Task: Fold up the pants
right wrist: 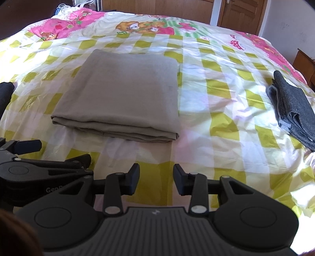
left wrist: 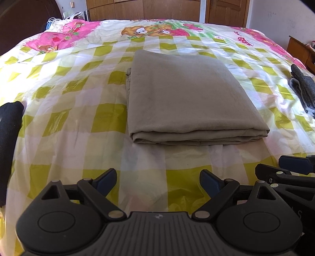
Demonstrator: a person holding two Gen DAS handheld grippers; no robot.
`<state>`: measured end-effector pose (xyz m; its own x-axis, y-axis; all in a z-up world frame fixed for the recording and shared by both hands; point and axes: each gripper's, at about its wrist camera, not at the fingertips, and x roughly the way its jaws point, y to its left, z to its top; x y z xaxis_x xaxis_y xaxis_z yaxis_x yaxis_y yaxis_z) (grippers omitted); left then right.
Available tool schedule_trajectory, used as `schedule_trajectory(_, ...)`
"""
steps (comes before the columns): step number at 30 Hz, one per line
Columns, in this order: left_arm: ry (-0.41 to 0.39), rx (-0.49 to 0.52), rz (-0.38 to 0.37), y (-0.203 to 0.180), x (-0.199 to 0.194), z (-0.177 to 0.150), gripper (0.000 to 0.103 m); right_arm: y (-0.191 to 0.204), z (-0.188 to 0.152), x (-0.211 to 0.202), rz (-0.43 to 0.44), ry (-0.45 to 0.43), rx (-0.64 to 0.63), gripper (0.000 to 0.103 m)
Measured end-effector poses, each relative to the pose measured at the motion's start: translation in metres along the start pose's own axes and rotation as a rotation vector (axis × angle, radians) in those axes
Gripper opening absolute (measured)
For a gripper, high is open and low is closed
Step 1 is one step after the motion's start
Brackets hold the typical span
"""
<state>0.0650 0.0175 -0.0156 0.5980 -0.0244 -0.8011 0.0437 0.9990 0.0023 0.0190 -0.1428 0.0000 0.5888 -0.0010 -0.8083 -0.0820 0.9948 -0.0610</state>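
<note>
The taupe pants (left wrist: 187, 98) lie folded into a flat rectangle in the middle of the checked bedspread (left wrist: 78, 88), their layered fold edge facing me. In the right wrist view the same pants (right wrist: 122, 98) sit left of centre. My left gripper (left wrist: 157, 181) hovers over the bedspread in front of the pants, jaws wide apart, nothing between them. My right gripper (right wrist: 156, 180) stands beside it, also short of the pants, jaws parted by a narrower gap with only the bedspread (right wrist: 226, 98) showing through. Neither gripper touches the pants.
A folded dark grey garment (right wrist: 293, 110) lies at the bed's right edge, also seen as the grey garment (left wrist: 303, 88). A black garment (left wrist: 9, 137) lies at the left edge. Wooden wardrobe doors (left wrist: 157, 9) stand beyond the bed, and a wooden cabinet (right wrist: 305, 65) at the right.
</note>
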Motion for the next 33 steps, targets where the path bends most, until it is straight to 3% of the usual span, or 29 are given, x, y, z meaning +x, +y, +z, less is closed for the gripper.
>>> schedule_trajectory(14, 0.015, -0.012, 0.022, 0.001, 0.003, -0.001, 0.100, -0.003, 0.001, 0.006, 0.042, -0.012, 0.012, 0.038)
schedule_trajectory(22, -0.031, 0.001, 0.051, -0.002, -0.010, -0.001, 0.100, -0.008, -0.003, -0.001, 0.079, -0.042, 0.033, 0.038)
schedule_trajectory(33, -0.031, 0.002, 0.094, -0.012, -0.022, -0.004, 0.100, -0.019, -0.014, -0.007, 0.139, -0.075, 0.067, 0.038)
